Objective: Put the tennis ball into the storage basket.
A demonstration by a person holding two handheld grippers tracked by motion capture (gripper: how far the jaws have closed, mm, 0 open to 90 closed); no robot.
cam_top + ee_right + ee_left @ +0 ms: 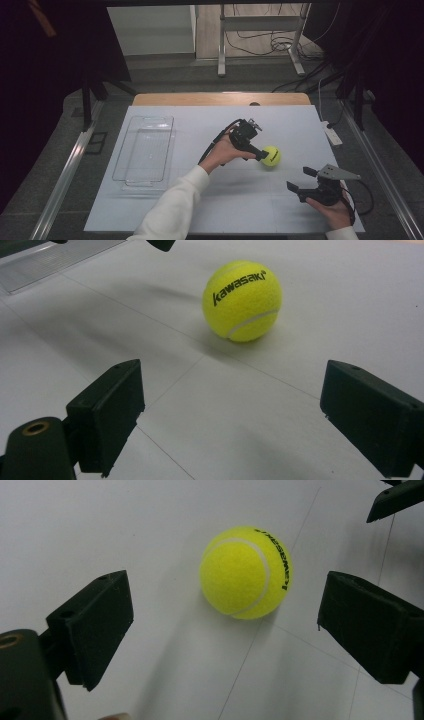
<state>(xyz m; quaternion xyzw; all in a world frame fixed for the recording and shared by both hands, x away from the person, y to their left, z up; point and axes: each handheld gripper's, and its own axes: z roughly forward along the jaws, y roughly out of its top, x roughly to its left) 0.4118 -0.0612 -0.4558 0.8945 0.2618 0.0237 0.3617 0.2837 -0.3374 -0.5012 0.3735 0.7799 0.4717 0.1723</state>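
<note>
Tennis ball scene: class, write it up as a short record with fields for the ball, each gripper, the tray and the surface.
ball: yellow Kawasaki tennis ball, resting on the table, not gripped
left gripper: left gripper open, jaws close beside the ball, no contact visible
right gripper: right gripper open, nearer the person, apart from the ball
tray: clear plastic tray, empty, at the table's left
surface: white table

I see white sleeves on both arms. The left gripper (261,156) is black with a black cable looping off it. The right gripper (300,181) is black too, with a grey three-cornered plate on top and chunky square jaws.
</note>
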